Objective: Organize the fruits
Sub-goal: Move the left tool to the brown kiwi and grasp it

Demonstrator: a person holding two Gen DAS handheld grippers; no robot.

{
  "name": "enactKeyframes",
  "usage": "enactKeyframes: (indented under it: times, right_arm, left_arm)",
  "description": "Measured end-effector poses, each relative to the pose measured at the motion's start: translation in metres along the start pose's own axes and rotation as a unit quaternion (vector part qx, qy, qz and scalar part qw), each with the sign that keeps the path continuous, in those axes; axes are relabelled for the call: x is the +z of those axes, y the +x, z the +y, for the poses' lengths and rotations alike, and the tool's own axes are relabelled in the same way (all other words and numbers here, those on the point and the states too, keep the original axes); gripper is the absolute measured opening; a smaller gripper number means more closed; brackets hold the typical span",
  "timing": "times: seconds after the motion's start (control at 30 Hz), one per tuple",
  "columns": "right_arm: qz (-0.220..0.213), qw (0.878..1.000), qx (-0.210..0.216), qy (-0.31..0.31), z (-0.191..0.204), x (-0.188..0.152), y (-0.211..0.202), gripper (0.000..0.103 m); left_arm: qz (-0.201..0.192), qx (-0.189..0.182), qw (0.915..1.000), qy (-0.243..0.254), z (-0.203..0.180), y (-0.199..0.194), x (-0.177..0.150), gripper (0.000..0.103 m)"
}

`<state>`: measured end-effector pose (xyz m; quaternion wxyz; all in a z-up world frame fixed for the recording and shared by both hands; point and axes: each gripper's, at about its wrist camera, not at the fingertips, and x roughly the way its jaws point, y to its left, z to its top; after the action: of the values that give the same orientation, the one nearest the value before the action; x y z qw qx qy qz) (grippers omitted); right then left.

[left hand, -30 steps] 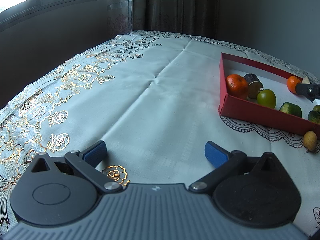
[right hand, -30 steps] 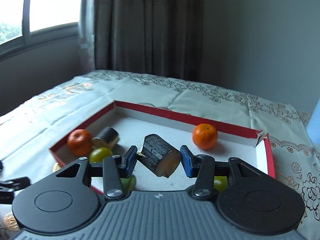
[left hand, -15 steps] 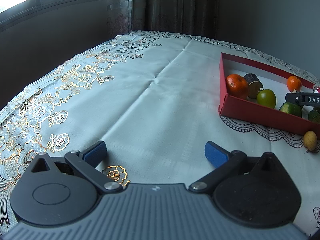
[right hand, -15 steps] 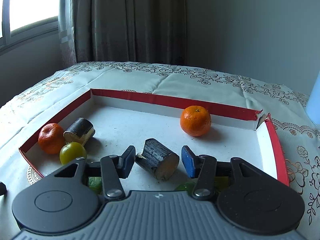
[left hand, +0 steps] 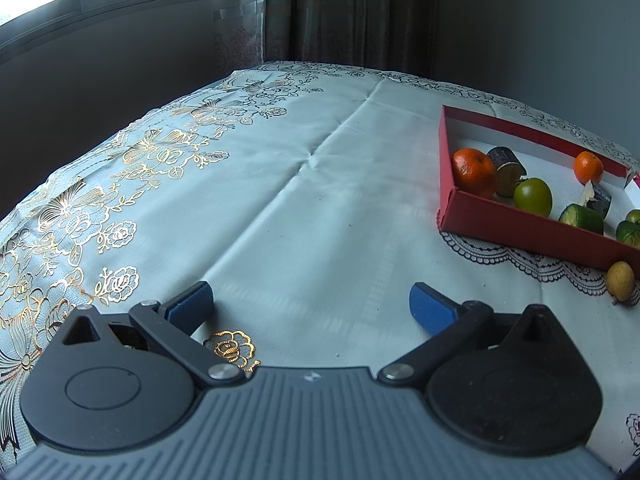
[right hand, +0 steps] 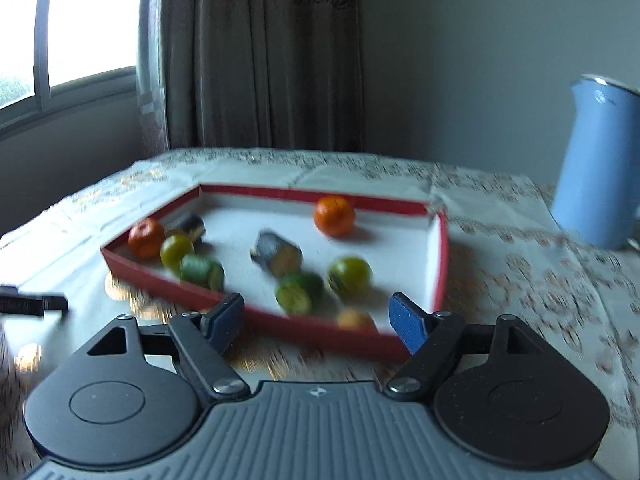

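A red tray [right hand: 320, 340] with a white floor holds two oranges [right hand: 334, 216], two dark sugarcane pieces [right hand: 278, 254], green round fruits [right hand: 349, 274] and cucumber pieces [right hand: 298, 290]. The tray [left hand: 520, 228] also shows at the right of the left wrist view, with a small yellow fruit [left hand: 620, 281] on the cloth beside it. My right gripper [right hand: 318, 318] is open and empty, pulled back in front of the tray's near wall. My left gripper [left hand: 310, 306] is open and empty over the tablecloth, far left of the tray.
A blue jug [right hand: 596, 160] stands at the right, behind the tray. The left gripper's fingertip [right hand: 34, 304] shows at the left edge of the right wrist view. A flowered tablecloth [left hand: 280, 200] covers the table. A curtain and window lie behind.
My right gripper let go of the sugarcane piece, which now lies in the tray, then opened wide and drew back out of the tray. The left gripper has not moved.
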<state>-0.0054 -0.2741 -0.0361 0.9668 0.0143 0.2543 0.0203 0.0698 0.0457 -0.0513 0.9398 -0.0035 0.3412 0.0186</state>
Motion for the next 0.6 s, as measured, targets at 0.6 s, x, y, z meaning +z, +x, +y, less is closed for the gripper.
enactKeyframes:
  times: [0.6]
  right_arm:
    - [0.092, 0.995, -0.044, 0.018, -0.02, -0.03, 0.003, 0.103]
  left_arm:
    - [-0.091, -0.081, 0.9827, 0.14, -0.111, -0.061, -0.001, 0.103]
